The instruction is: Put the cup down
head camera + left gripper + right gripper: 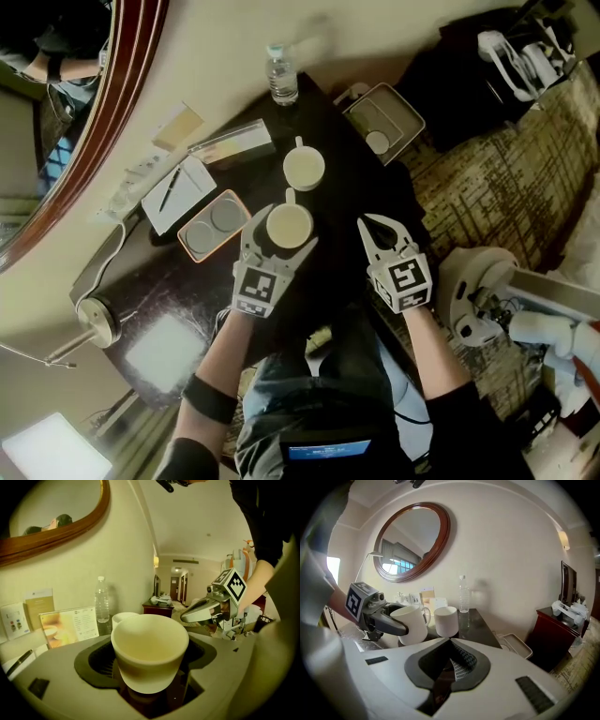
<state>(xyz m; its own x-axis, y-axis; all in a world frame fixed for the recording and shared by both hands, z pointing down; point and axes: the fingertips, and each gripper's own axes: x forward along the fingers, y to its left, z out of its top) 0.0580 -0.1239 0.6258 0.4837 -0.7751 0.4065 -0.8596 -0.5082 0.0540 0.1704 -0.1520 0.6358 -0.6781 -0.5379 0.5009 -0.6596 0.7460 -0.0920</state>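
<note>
1. Left gripper (280,234): jaws wide apart and closed on the cup (150,653), pads on opposite sides of its lower wall.
2. Right gripper (373,230): jaws fully together, empty, beside the cup.
3. Cup location: over the table (349,192), near the second cup (304,169). The handle points toward that cup. Whether the base touches the table cannot be told.
4. Handling, judged: glazed ceramic, so rigid, smooth and breakable. It looks empty, so moderate weight and no spill risk.
5. Grip point: keep the pads on the body wall below the rim, not on the handle.
6. Set-down: lower upright onto bare table, clear of the second cup, to avoid a chip.
</note>
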